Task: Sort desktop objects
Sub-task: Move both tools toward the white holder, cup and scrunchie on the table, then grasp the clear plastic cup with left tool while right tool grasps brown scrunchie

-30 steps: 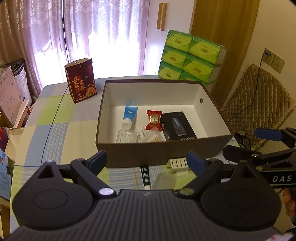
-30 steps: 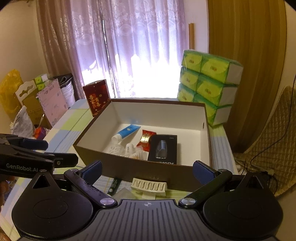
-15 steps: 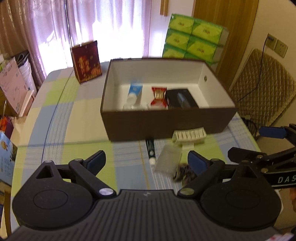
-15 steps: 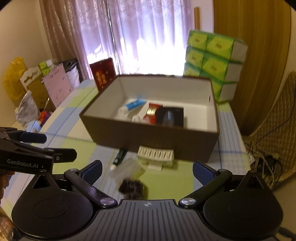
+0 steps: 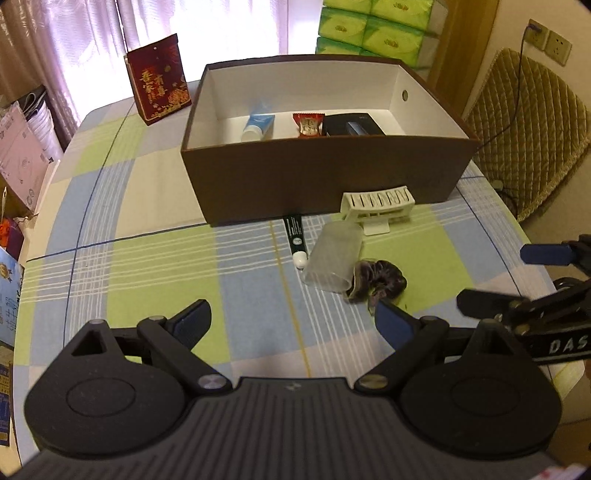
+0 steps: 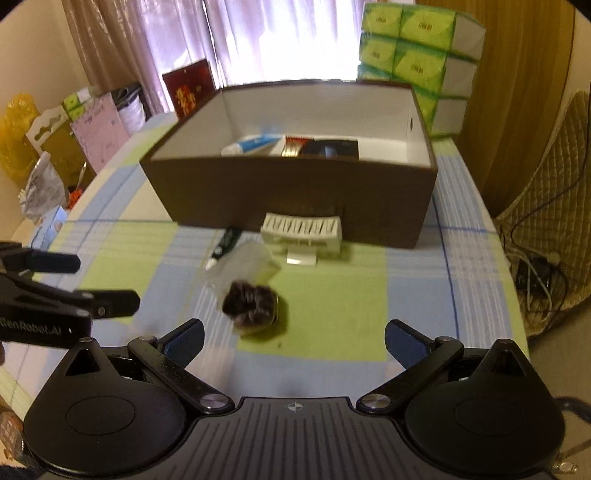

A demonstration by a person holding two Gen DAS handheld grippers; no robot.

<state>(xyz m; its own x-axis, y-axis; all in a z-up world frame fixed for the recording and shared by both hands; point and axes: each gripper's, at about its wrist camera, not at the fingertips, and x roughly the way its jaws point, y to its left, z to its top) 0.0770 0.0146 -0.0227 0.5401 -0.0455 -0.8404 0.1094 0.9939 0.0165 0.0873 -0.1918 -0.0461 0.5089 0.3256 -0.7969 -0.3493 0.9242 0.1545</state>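
A brown box (image 5: 325, 177) (image 6: 295, 199) with a white inside holds a blue tube (image 5: 258, 126), a red sachet (image 5: 308, 123) and a black box (image 5: 352, 124). In front of it on the checked cloth lie a white rack (image 5: 376, 206) (image 6: 301, 229), a dark pen (image 5: 295, 236) (image 6: 223, 248), a clear cup on its side (image 5: 334, 256) (image 6: 247, 264) and a dark scrunchie (image 5: 376, 282) (image 6: 253, 302). My left gripper (image 5: 291, 323) is open and empty, short of these items. My right gripper (image 6: 293, 339) is open and empty, just short of the scrunchie.
A red gift bag (image 5: 159, 83) stands at the back left of the table. Green tissue packs (image 5: 373, 26) are stacked behind the box. A quilted chair (image 5: 524, 122) stands to the right. Bags and cartons (image 6: 55, 147) crowd the floor at the left.
Both grippers have pulled back from the box and tilted down, so the loose items in front of the box now show fully. Both stay open.
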